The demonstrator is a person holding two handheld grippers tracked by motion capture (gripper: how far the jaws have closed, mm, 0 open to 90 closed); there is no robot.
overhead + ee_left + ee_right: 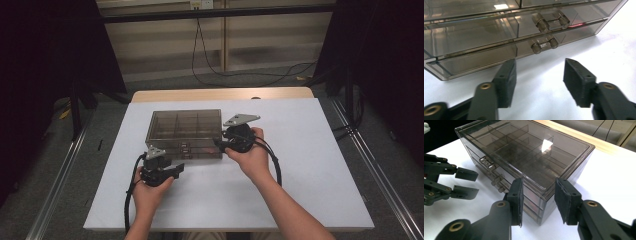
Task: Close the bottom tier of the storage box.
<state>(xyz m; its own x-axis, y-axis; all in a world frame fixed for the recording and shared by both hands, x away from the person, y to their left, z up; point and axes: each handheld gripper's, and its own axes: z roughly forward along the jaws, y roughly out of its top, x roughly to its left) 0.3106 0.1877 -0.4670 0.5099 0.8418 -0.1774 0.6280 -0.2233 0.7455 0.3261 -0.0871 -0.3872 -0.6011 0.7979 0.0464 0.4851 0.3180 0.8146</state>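
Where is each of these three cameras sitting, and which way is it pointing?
High view: above the person's side, looking forward and down on the white table; both hands and forearms show.
Left gripper view: rides the left gripper, facing the drawer box's front; open jaws show.
Right gripper view: rides the right gripper, aimed at the box's corner; open jaws show.
Shared: all three show the box; the right gripper view also catches the left gripper.

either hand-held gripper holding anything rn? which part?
Nothing held. The left hand-held gripper is open over bare table before the drawer box; the right hand-held gripper straddles its near corner, pads apart.
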